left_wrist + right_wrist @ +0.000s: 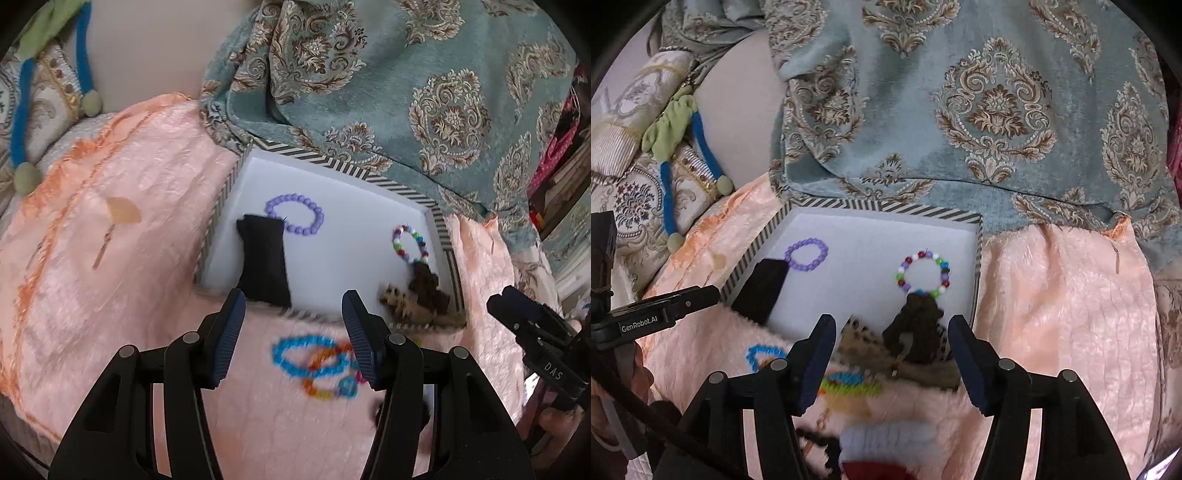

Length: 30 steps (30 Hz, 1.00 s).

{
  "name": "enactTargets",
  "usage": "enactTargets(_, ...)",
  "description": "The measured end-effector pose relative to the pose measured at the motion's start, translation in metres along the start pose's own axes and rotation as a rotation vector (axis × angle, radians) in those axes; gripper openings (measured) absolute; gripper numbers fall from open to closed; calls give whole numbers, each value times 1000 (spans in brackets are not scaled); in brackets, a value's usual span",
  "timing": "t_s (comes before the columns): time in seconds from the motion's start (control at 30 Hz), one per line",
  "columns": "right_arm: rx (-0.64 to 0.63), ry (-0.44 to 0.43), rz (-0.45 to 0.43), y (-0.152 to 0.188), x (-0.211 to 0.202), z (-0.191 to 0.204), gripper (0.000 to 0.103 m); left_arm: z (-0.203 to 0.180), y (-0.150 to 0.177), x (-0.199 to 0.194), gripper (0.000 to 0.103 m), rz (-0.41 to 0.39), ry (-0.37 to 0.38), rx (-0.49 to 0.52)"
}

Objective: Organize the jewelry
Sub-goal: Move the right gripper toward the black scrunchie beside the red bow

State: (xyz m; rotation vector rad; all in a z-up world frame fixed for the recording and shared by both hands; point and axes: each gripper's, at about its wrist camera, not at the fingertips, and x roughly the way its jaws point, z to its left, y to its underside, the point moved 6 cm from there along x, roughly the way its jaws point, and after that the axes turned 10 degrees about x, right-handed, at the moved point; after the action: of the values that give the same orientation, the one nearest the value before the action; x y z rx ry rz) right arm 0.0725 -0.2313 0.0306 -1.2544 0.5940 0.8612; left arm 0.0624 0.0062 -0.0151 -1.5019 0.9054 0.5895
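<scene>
Both pairs of fingers stand parted with nothing between them: the left gripper (293,332) hangs over the loose beads on the pink bedcover (129,280), the right gripper (892,360) just beside it over the near edge of the tray.

Nearest, on the plush cover, lie a blue bead bracelet (306,356) and an orange one (321,380), overlapping and blurred; from the right wrist a green and blue strand (849,384) and something white and red at the very bottom show too, though I cannot tell what that last is.

Next comes the striped-rimmed tray (236,181). Inside it a black pouch (264,258) leans at the left, a purple bracelet (295,214) just behind it, a multicoloured bracelet (923,275) to the right, and dark brown and tan hair clips (424,291) at the near right corner.

Behind everything hangs teal patterned fabric (406,74).

To my eye the next job is the blue bracelet. The pile is soft and the loops overlap, so the left fingers should come straight down astride one side of the blue ring, away from the orange, close firmly on a few beads, then lift slowly so nothing drags along, and set it on bare white floor in the tray.
</scene>
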Motion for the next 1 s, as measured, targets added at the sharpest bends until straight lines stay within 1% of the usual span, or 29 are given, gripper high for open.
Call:
enactTargets(0.17, -10, 12, -11, 23, -16, 2, 61, -1, 23, -11, 54, 0, -37, 36)
enactTargets(0.3, 6, 19, -19, 36, -29, -8, 61, 5, 38, -21, 54, -9, -55, 26)
enactTargets(0.43, 42, 23, -13, 50, -40, -26, 61, 10, 49, -27, 54, -5, -39, -4)
enactTargets(0.63, 68, 16, -5, 71, -50, -37, 61, 8, 61, -26, 54, 19, -17, -6)
enactTargets(0.77, 69, -10, 9, 78, -51, -36, 61, 1, 64, -22, 54, 26, -2, 10)
enactTargets(0.83, 58, -8, 15, 81, -51, -34, 61, -3, 67, -19, 54, 32, 15, 19)
enactTargets(0.93, 49, -17, 21, 83, -51, -30, 61, -8, 72, -11, 54, 50, 34, 16)
enactTargets(1.0, 47, -29, 24, 85, -50, -28, 61, -10, 75, -4, 54, 61, 34, 18)
